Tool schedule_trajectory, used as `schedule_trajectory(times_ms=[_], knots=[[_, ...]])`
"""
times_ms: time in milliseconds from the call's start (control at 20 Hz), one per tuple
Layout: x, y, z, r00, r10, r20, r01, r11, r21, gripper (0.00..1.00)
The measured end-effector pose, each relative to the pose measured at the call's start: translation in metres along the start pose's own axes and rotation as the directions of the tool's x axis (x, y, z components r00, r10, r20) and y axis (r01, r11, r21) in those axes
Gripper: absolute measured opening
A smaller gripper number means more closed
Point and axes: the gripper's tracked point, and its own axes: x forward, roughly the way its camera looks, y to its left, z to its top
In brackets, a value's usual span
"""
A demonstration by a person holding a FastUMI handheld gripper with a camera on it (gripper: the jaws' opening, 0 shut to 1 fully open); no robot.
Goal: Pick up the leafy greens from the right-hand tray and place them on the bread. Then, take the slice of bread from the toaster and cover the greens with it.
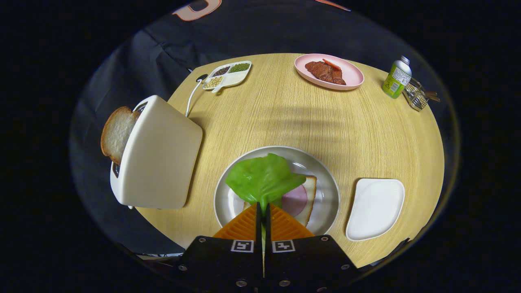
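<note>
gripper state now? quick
Gripper: shut on the lettuce leaf, pinching its stem end between both fingers, with the leaf over the bread on the plate.

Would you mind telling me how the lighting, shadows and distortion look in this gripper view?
Gripper view: even light, with soft banded shadows across the table beyond the plate; fisheye bends the table edge and tilts the toaster; everything looks sharp, including the leafy greens clamped by the gripper fingers.
</note>
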Motion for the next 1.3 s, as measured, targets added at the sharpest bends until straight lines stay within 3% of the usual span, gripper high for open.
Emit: schedule_trajectory(times_ms=[150, 350, 450, 600, 650, 800, 1300], knots=[[0.002, -0.006, 0.002, 1.000, -0.020, 0.009, 0.020, 1.000, 0.006, 0.03], [0.001, -0.013, 0.000, 0.999, -0.044, 0.005, 0.044, 0.999, 0.005, 0.19], [-0.001, -0.014, -0.001, 0.999, -0.053, 0.007, 0.053, 0.999, 0.006, 0.33], [-0.008, -0.015, 0.003, 0.998, -0.066, 0.023, 0.066, 0.998, 0.022, 0.62], [-0.011, -0.015, 0.005, 0.997, -0.073, 0.030, 0.072, 0.997, 0.025, 0.67], [-0.023, -0.013, 0.012, 0.994, -0.094, 0.053, 0.093, 0.995, 0.034, 0.99], [-0.075, 0.057, 0.053, 0.991, -0.060, 0.123, 0.060, 0.998, 0.011, 0.99]])
